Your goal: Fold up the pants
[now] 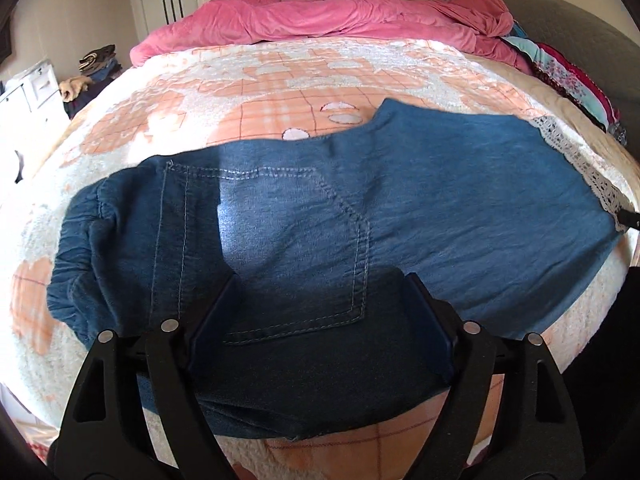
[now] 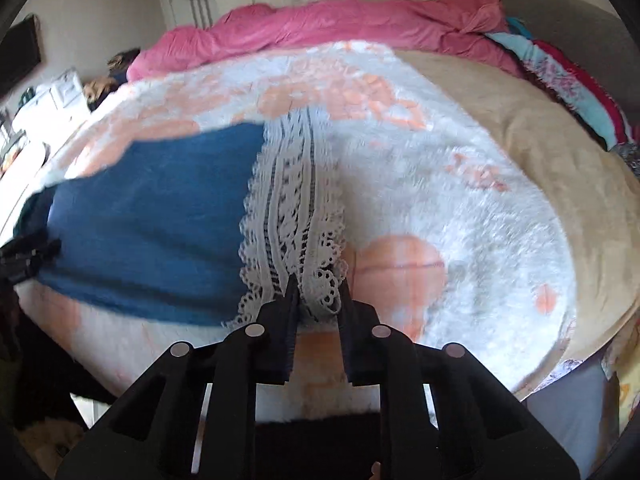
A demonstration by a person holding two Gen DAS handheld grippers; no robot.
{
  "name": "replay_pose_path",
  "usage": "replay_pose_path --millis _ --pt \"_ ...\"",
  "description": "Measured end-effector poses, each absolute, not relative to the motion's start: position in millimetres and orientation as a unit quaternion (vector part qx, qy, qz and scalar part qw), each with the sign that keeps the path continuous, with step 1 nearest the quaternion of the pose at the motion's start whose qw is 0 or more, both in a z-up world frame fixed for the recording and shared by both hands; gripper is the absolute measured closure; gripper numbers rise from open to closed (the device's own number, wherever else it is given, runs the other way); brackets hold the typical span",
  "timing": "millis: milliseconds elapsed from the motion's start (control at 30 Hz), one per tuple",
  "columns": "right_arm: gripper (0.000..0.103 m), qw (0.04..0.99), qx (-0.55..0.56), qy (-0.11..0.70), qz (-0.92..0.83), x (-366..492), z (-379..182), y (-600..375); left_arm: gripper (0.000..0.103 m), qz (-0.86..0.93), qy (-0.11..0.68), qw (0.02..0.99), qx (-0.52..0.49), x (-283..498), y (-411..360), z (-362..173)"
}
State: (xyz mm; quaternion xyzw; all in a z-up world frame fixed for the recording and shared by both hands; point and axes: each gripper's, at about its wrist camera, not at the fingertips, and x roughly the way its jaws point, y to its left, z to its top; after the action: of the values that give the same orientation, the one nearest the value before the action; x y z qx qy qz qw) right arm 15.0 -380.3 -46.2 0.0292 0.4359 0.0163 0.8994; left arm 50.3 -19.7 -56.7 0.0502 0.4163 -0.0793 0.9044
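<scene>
Blue denim pants (image 1: 320, 216) lie flat across the bed, waistband at the left, back pocket up, white lace hem (image 1: 592, 168) at the right. My left gripper (image 1: 320, 280) is open, its fingers spread over the pocket area above the near edge. In the right wrist view the pants (image 2: 152, 220) lie to the left and the lace hem (image 2: 288, 216) runs up the middle. My right gripper (image 2: 316, 284) has its jaws narrowly apart around the near end of the lace; whether it pinches the lace is unclear.
The bed is covered by a fluffy white and orange blanket (image 1: 260, 92). A pink duvet (image 1: 320, 16) is bunched at the far side. Colourful folded cloth (image 1: 568, 76) lies at the far right. A clothes pile (image 1: 96, 68) stands left of the bed.
</scene>
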Motion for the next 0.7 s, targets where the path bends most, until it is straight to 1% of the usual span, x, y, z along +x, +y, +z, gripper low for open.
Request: replay_pose_path --millis 100,233,300,467,700 --pt "0.083 0.897 0.044 0.439 0.019 15 -53 -384 0.025 -0.077 0.414 0.905 0.056 50 -23 -58" --pt "0.074 0.897 0.043 0.44 0.009 17 -52 -383 0.024 -0.084 0.413 0.906 0.05 49 -20 -58" --pt "0.059 0.897 0.05 0.439 0.003 17 -51 -385 0.024 -0.087 0.411 0.906 0.047 49 -20 -58" --pt "0.043 0.9 0.074 0.429 -0.011 5 -45 -394 0.023 -0.093 0.409 0.907 0.037 49 -17 -55" --pt "0.042 0.916 0.092 0.39 -0.028 -8 -22 -398 0.023 -0.096 0.408 0.907 0.032 47 -17 -55"
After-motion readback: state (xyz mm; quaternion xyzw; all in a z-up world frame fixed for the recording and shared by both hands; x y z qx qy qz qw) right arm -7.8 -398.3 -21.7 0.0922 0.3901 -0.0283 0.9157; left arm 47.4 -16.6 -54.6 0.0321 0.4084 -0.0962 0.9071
